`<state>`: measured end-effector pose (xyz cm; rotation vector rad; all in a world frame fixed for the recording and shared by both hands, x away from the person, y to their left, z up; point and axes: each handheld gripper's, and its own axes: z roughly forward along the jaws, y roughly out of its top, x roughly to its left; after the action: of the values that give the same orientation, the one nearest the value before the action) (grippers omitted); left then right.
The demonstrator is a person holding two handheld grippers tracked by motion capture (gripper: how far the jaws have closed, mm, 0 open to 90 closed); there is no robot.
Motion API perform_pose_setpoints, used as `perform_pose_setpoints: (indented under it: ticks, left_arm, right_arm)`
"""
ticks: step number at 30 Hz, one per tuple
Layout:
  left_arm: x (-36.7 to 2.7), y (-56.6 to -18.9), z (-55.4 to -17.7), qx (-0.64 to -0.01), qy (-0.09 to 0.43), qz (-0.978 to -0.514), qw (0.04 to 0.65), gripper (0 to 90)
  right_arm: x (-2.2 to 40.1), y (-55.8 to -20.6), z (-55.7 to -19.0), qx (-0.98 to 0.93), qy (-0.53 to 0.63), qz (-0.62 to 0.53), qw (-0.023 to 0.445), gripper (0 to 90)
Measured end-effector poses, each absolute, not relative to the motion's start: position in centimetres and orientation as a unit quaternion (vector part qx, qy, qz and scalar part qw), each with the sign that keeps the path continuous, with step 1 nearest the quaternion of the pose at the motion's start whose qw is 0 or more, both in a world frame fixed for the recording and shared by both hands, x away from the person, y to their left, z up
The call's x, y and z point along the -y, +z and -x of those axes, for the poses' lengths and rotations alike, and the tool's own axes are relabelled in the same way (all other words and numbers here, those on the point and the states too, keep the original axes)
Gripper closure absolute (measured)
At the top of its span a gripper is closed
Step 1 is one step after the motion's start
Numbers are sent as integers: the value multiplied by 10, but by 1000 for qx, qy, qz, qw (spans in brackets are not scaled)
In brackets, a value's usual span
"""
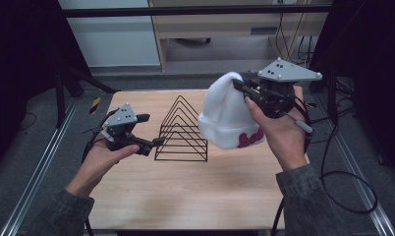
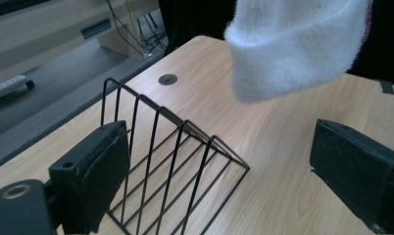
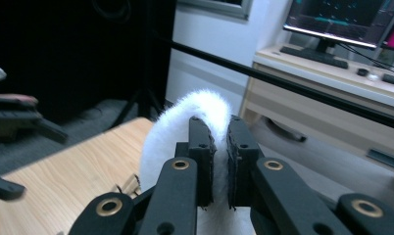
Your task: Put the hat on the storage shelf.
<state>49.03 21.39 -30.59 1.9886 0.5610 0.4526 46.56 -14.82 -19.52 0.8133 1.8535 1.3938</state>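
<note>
High view | right tool [image 1: 240,87] pinching white beanie [image 1: 227,115] | left tool [image 1: 154,130] spread

Probably lab: monitor [image 3: 349,22], rigged table [image 1: 185,191]

Dim, even light overhead — soft shadows, dark edges, mild blur throughout.

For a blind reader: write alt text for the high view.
The right gripper holds a white knit hat in the air over a wooden table. Beside the hat a black wire rack stands on the table, and the left gripper hovers open near it.
</note>
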Motion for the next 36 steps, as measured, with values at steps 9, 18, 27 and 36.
perform_pose_setpoints:
  ticks: [9, 18, 27, 36]
  left_arm:
    - [-202, -302, -502, -222, 179, -817, 502, 107]
    - [-183, -302, -512, -208, 164, -819, 509, 141]
    - [-174, -302, -531, -224, 148, -821, 503, 326]
    - [-173, -299, -538, -233, 157, -822, 496, 768]
  right_arm:
    - [130, -180, -471, -702, 555, -298, 332, 836]
    - [106, -168, -477, -703, 563, -282, 329, 836]
    - [92, -165, -487, -703, 572, -277, 320, 836]
    - [93, -167, -489, -705, 571, -276, 318, 835]
